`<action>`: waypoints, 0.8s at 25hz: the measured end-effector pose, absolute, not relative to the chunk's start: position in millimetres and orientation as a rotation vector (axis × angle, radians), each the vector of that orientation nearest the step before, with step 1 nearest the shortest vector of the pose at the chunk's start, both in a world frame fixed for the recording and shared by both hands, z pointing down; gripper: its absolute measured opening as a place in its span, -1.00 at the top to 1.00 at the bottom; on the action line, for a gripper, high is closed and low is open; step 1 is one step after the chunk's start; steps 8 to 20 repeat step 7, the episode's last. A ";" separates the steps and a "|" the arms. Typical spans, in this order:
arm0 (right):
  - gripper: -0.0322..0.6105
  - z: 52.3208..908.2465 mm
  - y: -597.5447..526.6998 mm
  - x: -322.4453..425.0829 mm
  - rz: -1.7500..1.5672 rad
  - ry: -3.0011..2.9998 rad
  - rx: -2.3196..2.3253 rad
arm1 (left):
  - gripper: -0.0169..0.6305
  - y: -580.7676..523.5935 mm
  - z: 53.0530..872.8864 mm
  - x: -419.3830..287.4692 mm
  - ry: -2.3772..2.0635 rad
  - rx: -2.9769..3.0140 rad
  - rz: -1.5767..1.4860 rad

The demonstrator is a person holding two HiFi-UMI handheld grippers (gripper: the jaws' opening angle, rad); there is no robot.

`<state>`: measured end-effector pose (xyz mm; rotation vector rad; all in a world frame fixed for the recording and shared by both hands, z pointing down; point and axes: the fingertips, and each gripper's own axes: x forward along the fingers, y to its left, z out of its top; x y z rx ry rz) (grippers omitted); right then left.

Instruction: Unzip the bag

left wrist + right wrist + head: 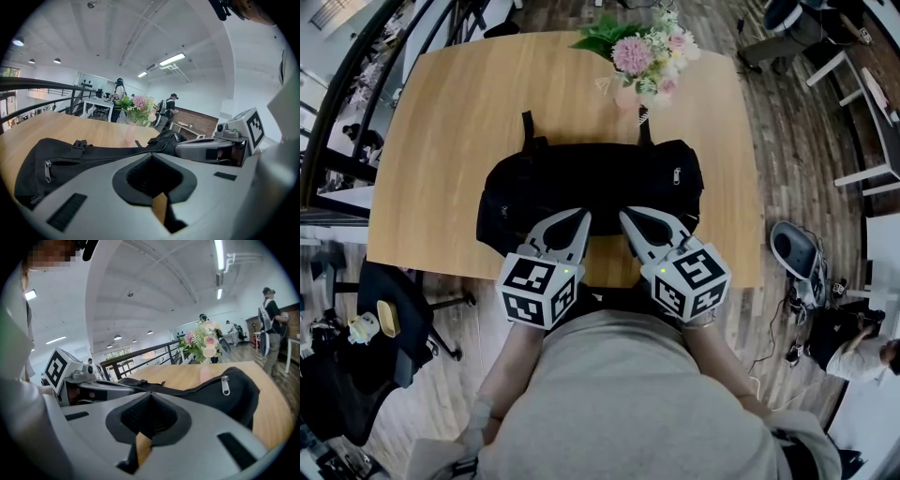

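Note:
A black bag (591,183) lies across the wooden table (441,141), its long side toward me. One metal zip pull (676,175) sits near its right end, seen in the right gripper view as a zip pull (225,385); another zip pull (47,169) hangs at the left end. My left gripper (584,217) and right gripper (624,215) rest side by side at the bag's near edge, both shut with nothing between the jaws. In their own views the left gripper (152,158) and right gripper (150,397) point over the bag (93,157).
A vase of pink and white flowers (647,52) stands at the table's far edge, just behind the bag. A black office chair (394,319) is on the floor at the left. A railing (337,94) runs along the far left.

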<state>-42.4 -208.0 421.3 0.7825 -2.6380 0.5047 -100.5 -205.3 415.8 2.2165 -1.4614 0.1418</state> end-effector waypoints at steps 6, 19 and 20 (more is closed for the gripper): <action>0.88 421.6 -206.7 -48.9 0.504 -2.647 0.753 | 0.90 -201.0 423.3 -94.6 -1.400 2.228 0.179; 0.88 421.2 -206.3 -50.5 0.504 -2.651 0.746 | 0.90 -200.2 424.5 -93.9 -1.395 2.227 0.184; 0.88 421.2 -206.3 -50.5 0.504 -2.651 0.746 | 0.90 -200.2 424.5 -93.9 -1.395 2.227 0.184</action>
